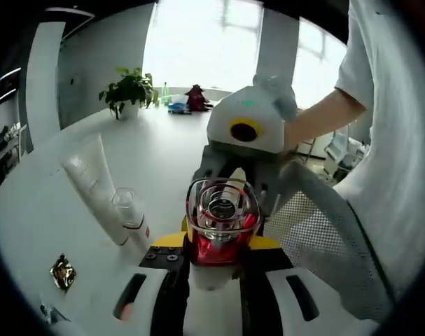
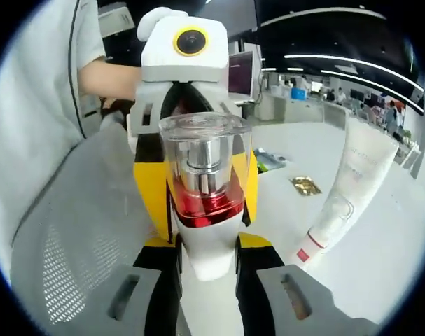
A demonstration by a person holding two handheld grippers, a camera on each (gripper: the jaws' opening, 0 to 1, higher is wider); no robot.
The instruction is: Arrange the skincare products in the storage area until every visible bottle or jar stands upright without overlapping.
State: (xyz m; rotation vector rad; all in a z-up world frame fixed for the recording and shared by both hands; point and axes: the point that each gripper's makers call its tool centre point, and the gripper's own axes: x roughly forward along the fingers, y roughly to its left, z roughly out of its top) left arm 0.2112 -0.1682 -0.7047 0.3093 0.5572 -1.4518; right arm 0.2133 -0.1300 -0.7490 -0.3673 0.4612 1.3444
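Observation:
A bottle [image 1: 221,222] with a red base, silver pump and clear cap is held up in the air between my two grippers, which face each other. My left gripper [image 1: 218,241] has its yellow tips against the bottle's sides and looks shut on it. Just behind the bottle stands the right gripper [image 1: 237,183]. From the other side the bottle [image 2: 205,175] appears upright, with my right gripper [image 2: 208,241] shut at its base and the left gripper [image 2: 201,150] behind it. A tall white tube [image 1: 93,185] and a small clear-capped tube [image 1: 131,220] are on the white table [image 1: 156,150].
A gold foil piece [image 1: 63,271] lies near the tubes. A grey mesh chair [image 1: 317,231] is beside the grippers, and a person in a white shirt [image 1: 387,140] stands close behind it. A potted plant [image 1: 130,89] stands at the table's far end.

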